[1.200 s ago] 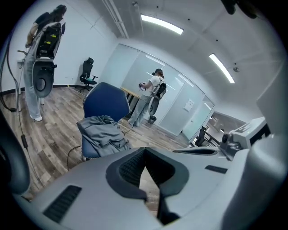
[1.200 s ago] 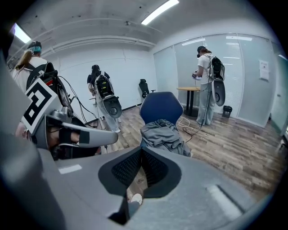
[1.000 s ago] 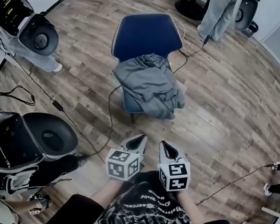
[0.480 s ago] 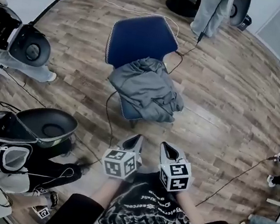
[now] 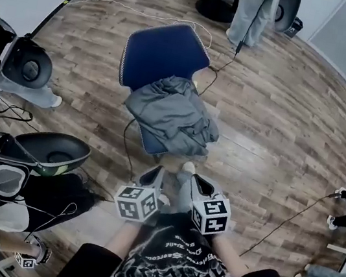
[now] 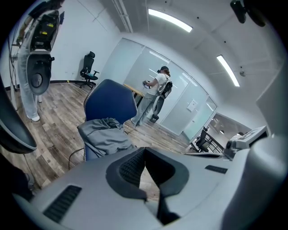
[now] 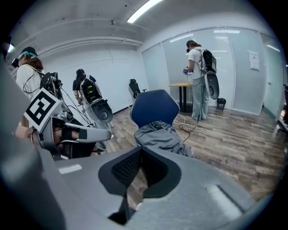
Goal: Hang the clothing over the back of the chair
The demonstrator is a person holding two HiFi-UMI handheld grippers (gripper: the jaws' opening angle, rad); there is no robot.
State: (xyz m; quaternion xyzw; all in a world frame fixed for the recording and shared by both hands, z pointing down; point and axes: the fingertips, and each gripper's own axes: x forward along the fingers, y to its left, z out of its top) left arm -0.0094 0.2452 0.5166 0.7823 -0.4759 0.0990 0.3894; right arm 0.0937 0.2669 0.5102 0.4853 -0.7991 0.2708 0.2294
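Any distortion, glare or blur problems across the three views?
Head view: heavy fisheye, floor planks bow around the chair; light even, grey garment sharp. Left gripper view: black circular vignette, ceiling strip light blown out. Right gripper view: same vignette, glass wall bright, chair crisp.

Your black shirt bears white print; your grey left hand-held gripper and right hand-held gripper carry black-and-white marker cubes.

Grey clothing crumpled on seat of blue chair.
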